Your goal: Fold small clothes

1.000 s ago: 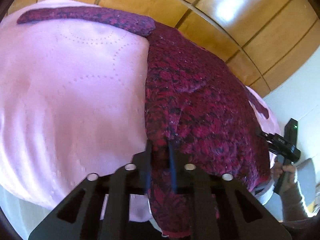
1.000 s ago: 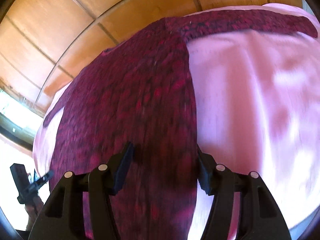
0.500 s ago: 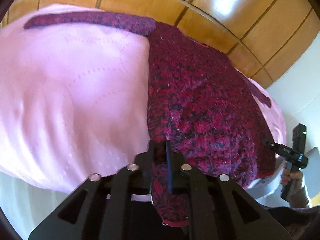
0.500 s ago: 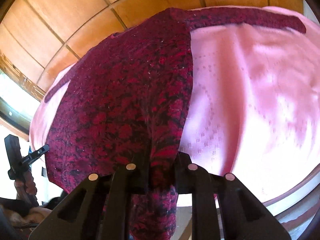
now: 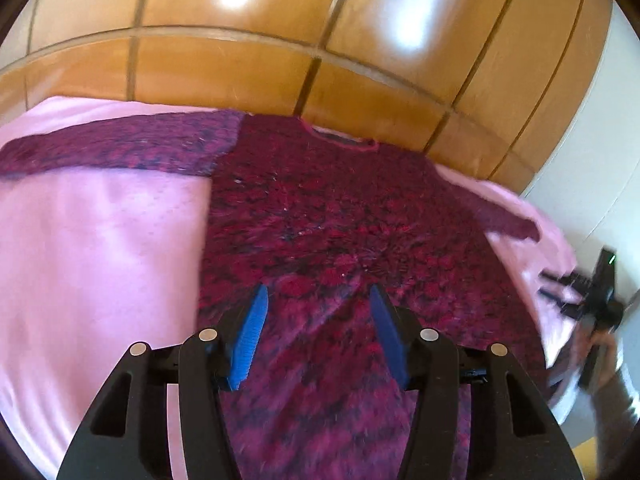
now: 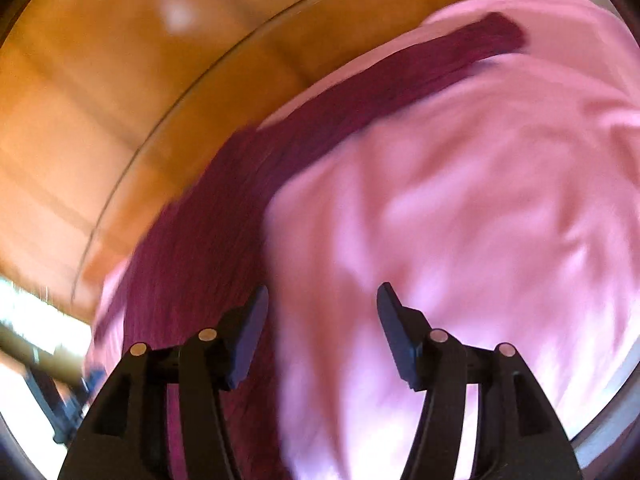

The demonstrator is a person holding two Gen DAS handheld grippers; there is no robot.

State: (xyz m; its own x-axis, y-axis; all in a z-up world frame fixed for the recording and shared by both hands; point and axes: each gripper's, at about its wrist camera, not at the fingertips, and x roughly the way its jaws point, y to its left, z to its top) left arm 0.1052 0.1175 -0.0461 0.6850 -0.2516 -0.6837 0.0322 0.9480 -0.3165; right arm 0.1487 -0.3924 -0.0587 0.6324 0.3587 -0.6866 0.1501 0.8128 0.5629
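A dark red knitted sweater (image 5: 328, 216) lies spread flat on a pink bedcover (image 5: 100, 264), neckline at the far side, one sleeve stretched left and the other right. My left gripper (image 5: 318, 292) hovers over the sweater's near hem with its jaws opening; the knit lies below them, not pinched. In the blurred right wrist view the sweater (image 6: 200, 240) runs along the left, its sleeve reaching to the upper right. My right gripper (image 6: 322, 292) is also opening, over the pink bedcover (image 6: 460, 220) just right of the sweater's edge, with nothing in it.
A glossy wooden headboard (image 5: 280, 52) rises behind the bed. In the left wrist view the other gripper (image 5: 592, 292) and a hand (image 5: 604, 356) show at the right edge beside a white wall (image 5: 600, 152). Bright window light sits at the left of the right wrist view.
Both grippers were pinching the sweater's near hem half a second ago and have let go. The left view swung right to centre on the sweater; the right view swung right over the bedcover.
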